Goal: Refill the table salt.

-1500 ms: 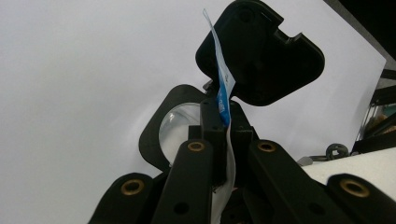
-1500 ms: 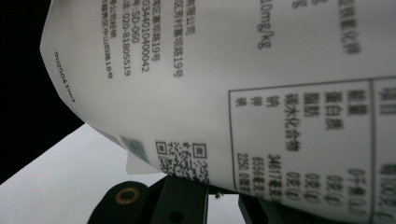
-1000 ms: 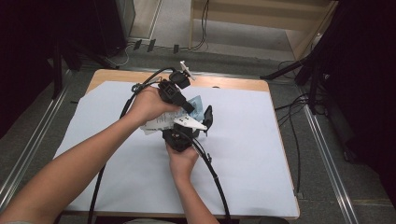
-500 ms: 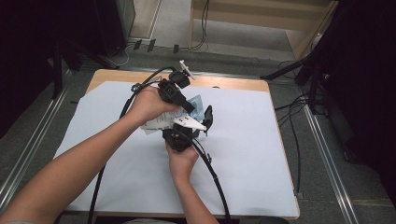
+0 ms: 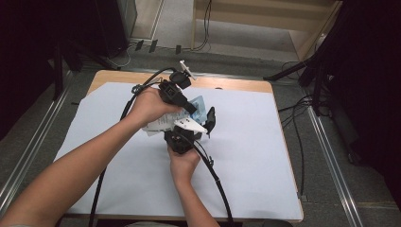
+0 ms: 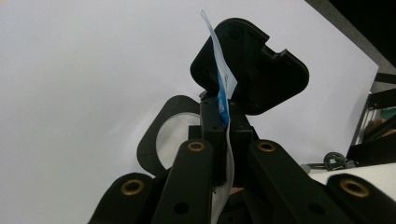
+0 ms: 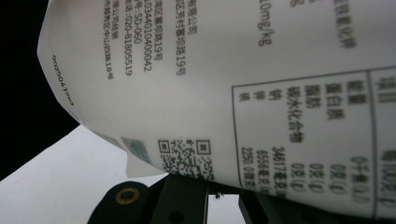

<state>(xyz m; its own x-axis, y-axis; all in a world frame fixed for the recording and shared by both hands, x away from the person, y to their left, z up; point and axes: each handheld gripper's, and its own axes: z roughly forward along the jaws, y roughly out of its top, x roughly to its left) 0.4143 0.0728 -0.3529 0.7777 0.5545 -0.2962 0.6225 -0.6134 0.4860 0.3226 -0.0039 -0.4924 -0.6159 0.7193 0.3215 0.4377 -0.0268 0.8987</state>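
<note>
A thin white packet with a blue corner [image 5: 198, 104] hangs above the middle of the table between both grippers. My left gripper [image 5: 191, 108] reaches in from the upper left and is shut on the packet. The left gripper view shows the packet [image 6: 224, 93] edge-on, running down between my left gripper's [image 6: 229, 156] closed jaws. Beyond it, my right gripper [image 6: 261, 70] faces the camera. From below, the right gripper [image 5: 208, 119] points up and is shut on the same packet. In the right gripper view the packet's printed back [image 7: 233, 70] stands just over the right gripper's [image 7: 205, 198] jaws.
A white sheet [image 5: 255, 142] covers the wooden table [image 5: 227, 84]. Black cables [image 5: 217, 175] trail from both grippers toward the near edge. Metal rails [image 5: 331, 161] run along the floor on either side, and more cables [image 5: 298, 118] lie to the right.
</note>
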